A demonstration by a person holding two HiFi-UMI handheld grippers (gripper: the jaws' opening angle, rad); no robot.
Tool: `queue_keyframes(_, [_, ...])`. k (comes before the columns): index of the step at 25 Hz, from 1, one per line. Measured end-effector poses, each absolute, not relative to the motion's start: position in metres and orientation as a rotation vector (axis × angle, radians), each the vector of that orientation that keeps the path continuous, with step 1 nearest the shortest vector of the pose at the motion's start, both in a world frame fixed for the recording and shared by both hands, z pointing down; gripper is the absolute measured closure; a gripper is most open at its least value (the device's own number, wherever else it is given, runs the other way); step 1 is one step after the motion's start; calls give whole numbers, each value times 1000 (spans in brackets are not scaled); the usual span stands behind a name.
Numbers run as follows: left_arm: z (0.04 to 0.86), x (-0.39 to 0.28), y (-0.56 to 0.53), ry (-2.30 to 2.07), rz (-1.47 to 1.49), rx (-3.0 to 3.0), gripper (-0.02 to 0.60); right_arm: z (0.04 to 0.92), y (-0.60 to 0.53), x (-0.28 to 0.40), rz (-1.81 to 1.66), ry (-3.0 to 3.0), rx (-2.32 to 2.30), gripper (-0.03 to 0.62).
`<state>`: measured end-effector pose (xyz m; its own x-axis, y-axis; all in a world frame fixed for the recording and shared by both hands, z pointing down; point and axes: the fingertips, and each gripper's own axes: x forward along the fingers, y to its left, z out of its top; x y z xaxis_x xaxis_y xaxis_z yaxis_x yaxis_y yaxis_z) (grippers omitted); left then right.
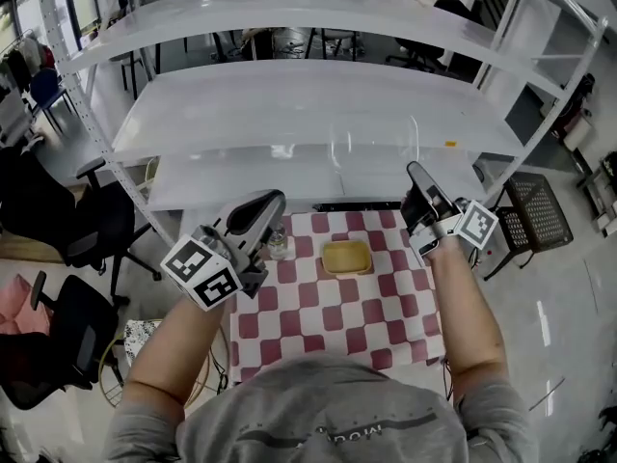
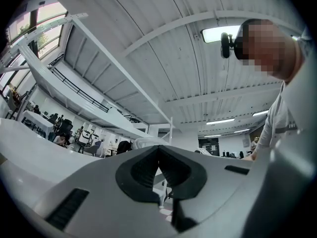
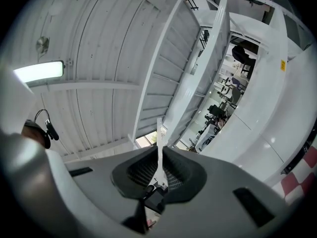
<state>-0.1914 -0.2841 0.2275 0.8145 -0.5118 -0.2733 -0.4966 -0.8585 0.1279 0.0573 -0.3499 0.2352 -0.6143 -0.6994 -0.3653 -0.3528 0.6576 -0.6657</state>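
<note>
I hold both grippers up over a small table with a red-and-white checked cloth (image 1: 318, 309). My left gripper (image 1: 274, 202) hangs above the table's far left corner, over a small glass jar (image 1: 278, 247); in the left gripper view its jaws (image 2: 158, 151) meet at the tips and point at the ceiling. My right gripper (image 1: 414, 171) is raised over the far right corner. Its jaws (image 3: 159, 151) stand together, with a thin white line in the slit; whether that is something held is unclear. A shallow yellow dish (image 1: 346, 257) lies between the grippers on the cloth.
White shelving (image 1: 318, 114) rises in tiers just beyond the table, with a slanted post (image 1: 92, 123) at the left. Black office chairs (image 1: 67, 225) stand at the left, a black wire basket (image 1: 535, 205) at the right.
</note>
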Motion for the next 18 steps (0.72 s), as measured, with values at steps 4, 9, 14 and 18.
queue_keyframes(4, [223,-174,-271,-817,-449,2959,569,223,-330,64,-709,2265,-755,551])
queue_keyframes(9, [220,-143,-251,-864,-449,2954,569,209,-303,83,-687,2302,-637,552])
queue_keyframes(14, [220,-98,-226,-953,-469,2924,569,200,-267,114,-693,2364,-513,551])
queue_keyframes(18, [228,-68,-205,-1039,-478,2876,569,197,-241,138,-704,2400,-421,551])
